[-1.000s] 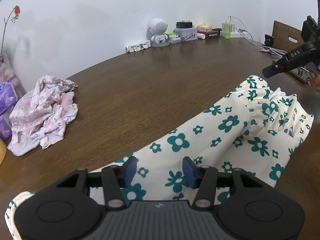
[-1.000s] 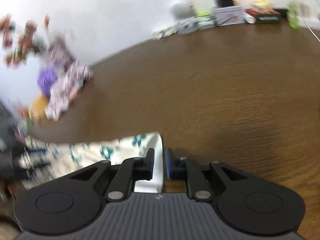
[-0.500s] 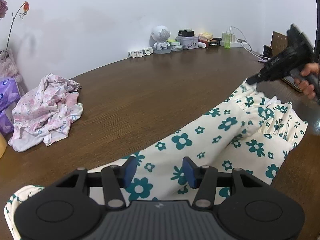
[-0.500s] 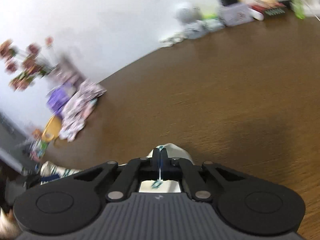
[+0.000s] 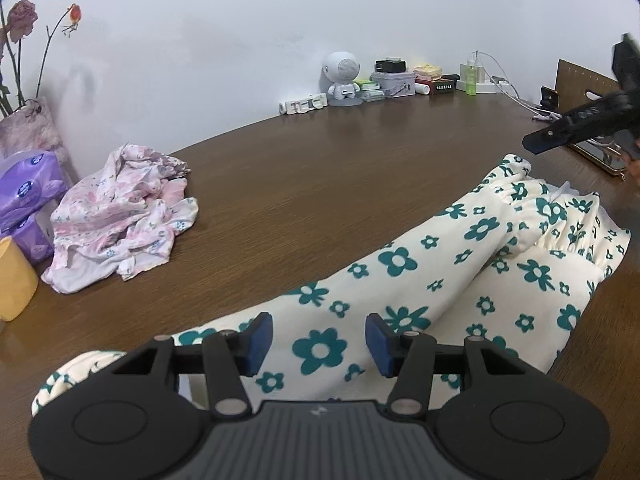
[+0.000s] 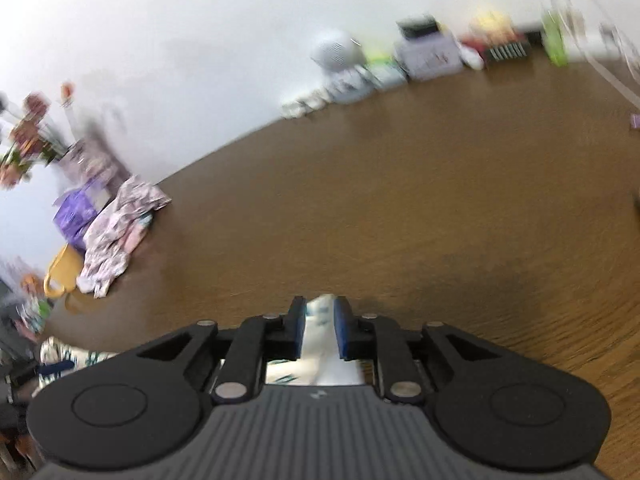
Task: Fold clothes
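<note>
A cream garment with teal flowers (image 5: 432,272) lies stretched across the brown table (image 5: 320,168). My left gripper (image 5: 318,338) is open just above its near end. My right gripper (image 6: 320,326) has its jaws slightly apart with cream cloth (image 6: 320,312) between them; that view is blurred. In the left wrist view the right gripper (image 5: 540,142) hovers just above the garment's far ruffled end, clear of the cloth.
A crumpled pink floral garment (image 5: 116,216) lies at the left. Purple tissue packs (image 5: 28,200), a yellow cup (image 5: 14,276) and a vase stand at the left edge. A robot figure (image 5: 344,74), boxes, bottle and cables line the back wall. A phone lies at the right.
The right gripper clamped the garment's far end half a second ago; now its jaws have parted and it has lifted off the cloth. The left gripper stayed open over the near end.
</note>
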